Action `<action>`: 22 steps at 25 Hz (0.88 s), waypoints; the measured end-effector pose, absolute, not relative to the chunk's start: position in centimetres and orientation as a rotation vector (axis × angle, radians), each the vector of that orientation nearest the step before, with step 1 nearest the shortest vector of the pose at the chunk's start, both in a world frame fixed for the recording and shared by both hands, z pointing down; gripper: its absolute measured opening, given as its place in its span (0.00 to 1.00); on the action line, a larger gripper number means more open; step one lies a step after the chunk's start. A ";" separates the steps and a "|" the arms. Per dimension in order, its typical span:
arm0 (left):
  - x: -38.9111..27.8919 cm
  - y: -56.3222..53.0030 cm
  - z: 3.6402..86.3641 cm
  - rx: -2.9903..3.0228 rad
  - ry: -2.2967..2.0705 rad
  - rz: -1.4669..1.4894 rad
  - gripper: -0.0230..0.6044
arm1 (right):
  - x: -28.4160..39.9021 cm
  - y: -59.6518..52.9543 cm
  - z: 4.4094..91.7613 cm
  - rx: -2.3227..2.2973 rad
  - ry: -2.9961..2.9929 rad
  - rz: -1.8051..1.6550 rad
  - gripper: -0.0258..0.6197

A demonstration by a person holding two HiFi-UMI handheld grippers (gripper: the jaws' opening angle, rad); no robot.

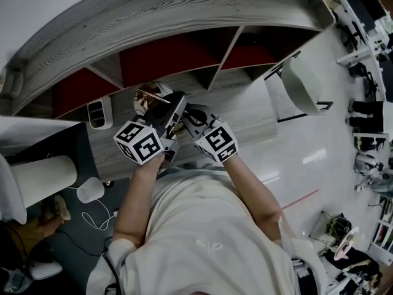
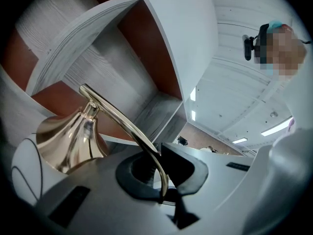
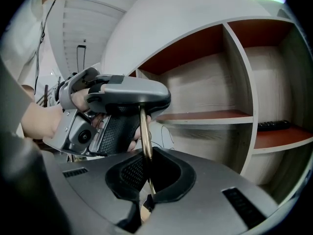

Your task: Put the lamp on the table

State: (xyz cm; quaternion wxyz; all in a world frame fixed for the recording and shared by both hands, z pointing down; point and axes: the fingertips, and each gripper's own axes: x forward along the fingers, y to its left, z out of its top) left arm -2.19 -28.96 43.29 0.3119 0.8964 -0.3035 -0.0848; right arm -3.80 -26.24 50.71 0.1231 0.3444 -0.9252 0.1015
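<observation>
A gold lamp [image 1: 149,101] with a thin curved arm is held up in front of the shelf unit, with both grippers on it. In the left gripper view its flared gold bell [image 2: 68,141] sits at the lower left, and the arm [image 2: 128,124] curves down into my left gripper [image 2: 161,182], which is shut on it. In the right gripper view the arm [image 3: 145,136] runs straight up between the pads of my right gripper [image 3: 145,182], also shut on it. The left gripper [image 3: 120,99] clamps the same arm just above. In the head view the left gripper [image 1: 174,106] and the right gripper [image 1: 188,113] meet at the lamp.
A pale wood shelf unit [image 1: 184,17] with red-backed compartments stands directly ahead. A black remote [image 3: 275,125] lies on one shelf. A white chair [image 1: 302,83] is at the right on the glossy floor. A white device [image 1: 98,113] and a white rounded object [image 1: 90,189] are at the left.
</observation>
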 end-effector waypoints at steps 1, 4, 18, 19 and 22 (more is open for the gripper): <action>-2.1 -29.0 43.3 2.369 -0.799 -0.222 0.09 | -3.8 -26.3 50.7 1.006 -2.698 0.298 0.08; -1.8 -28.8 43.3 2.380 -0.796 -0.219 0.09 | -3.5 -26.2 50.9 1.010 -2.691 0.310 0.08; -1.3 -27.1 43.6 2.431 -0.798 -0.225 0.10 | -3.0 -24.9 51.4 1.053 -2.692 0.318 0.08; -1.3 -27.1 43.6 2.435 -0.801 -0.225 0.11 | -3.1 -24.9 51.4 1.052 -2.695 0.330 0.08; -1.3 -26.9 43.7 2.458 -0.822 -0.204 0.11 | -3.1 -24.7 51.5 1.054 -2.683 0.333 0.08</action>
